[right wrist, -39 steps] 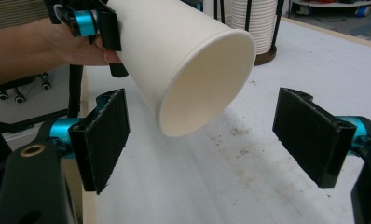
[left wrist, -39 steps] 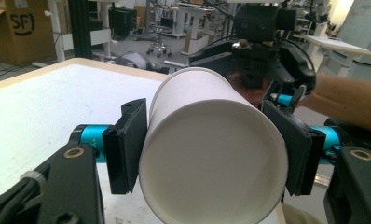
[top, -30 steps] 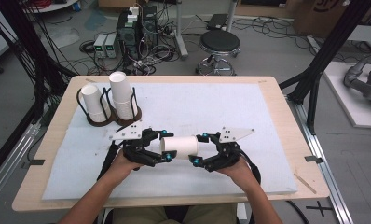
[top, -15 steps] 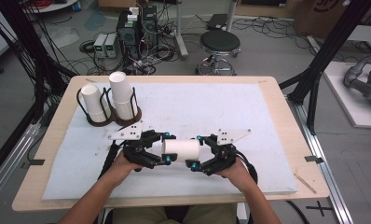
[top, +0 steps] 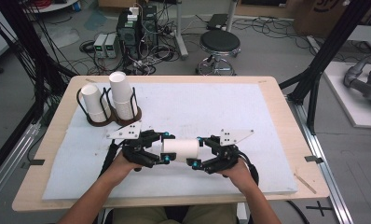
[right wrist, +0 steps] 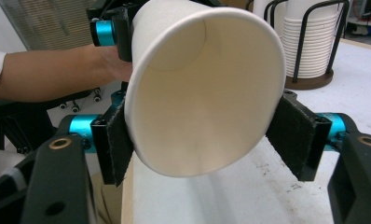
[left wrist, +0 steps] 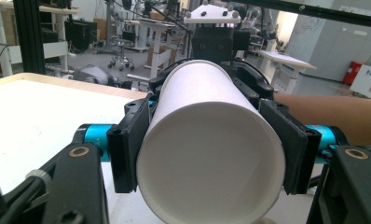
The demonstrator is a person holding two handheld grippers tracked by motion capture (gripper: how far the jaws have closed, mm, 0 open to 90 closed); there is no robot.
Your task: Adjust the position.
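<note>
A white paper cup (top: 180,149) lies level in the air between my two grippers, just above the white mat (top: 197,107). My left gripper (top: 166,147) is shut on its base end, and in the left gripper view both pads press the cup (left wrist: 211,158) by its closed bottom. My right gripper (top: 197,150) has just been closing with the cup between its jaws. It now grips the open mouth end, and in the right gripper view the rim of the cup (right wrist: 207,93) is squeezed into an oval between the pads.
Two black wire holders with stacks of white cups (top: 97,105) (top: 123,98) stand at the mat's far left corner, and one stack (right wrist: 314,42) sits behind the held cup. A stool (top: 219,44) and cabling lie beyond the table's far edge.
The right gripper's jaws have narrowed onto the cup's mouth end. The left gripper's grip and both hands have stayed put.
</note>
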